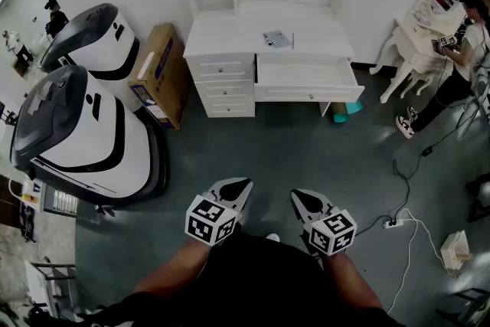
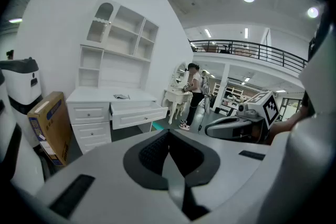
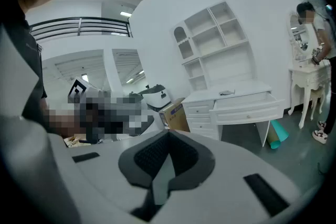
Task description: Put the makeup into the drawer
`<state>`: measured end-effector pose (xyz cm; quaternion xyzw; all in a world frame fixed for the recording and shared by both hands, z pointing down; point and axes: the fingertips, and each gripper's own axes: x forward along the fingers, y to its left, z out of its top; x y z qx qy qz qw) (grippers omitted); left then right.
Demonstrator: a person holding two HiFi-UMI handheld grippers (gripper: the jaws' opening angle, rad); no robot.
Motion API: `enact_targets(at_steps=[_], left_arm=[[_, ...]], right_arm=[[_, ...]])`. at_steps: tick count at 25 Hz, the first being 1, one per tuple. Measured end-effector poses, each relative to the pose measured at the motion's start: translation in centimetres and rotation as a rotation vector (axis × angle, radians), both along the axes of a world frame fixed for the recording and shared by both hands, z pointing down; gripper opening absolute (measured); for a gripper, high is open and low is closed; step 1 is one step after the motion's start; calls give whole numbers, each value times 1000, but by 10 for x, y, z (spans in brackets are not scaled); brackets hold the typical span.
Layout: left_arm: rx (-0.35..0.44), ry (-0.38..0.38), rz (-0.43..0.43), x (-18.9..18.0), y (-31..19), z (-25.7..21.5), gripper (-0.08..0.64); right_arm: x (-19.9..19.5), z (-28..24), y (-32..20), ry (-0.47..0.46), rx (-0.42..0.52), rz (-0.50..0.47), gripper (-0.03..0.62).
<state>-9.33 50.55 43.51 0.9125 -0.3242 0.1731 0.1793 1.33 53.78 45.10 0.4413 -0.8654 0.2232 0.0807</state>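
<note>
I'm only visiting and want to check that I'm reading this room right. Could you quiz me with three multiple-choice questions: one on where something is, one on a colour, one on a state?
1. Where does the makeup lie?
A. on a high shelf
B. on the desk top
C. on the floor

2. What colour is the cardboard box?
A. brown
B. red
C. green

3. How do the left gripper and the right gripper stand?
A. both shut, empty
B. both wide open
C. each clamped on a bottle

Answers:
1. B: the small packet rests on the white top, just behind the pulled-out drawer.
2. A: its sides are plain cardboard brown.
3. A: in each gripper view the dark pads meet with nothing between them.
</note>
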Motion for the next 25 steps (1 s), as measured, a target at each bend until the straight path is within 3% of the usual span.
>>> enact_targets(at_steps=[10, 13, 19, 25], left_arm=[[4, 0, -4, -3, 3, -1, 11], [1, -2, -4, -3, 3, 0, 11], [-92, 36, 0, -2, 9, 18, 11], [-75, 11, -2, -5, 10, 18, 11]], right_arm=[[-4, 1, 2, -4, -1, -3, 25], [-4, -1, 1, -50, -1, 2, 26], [-5, -6, -3, -119, 14, 26, 28], [-12, 2, -2, -68, -6, 0, 29]])
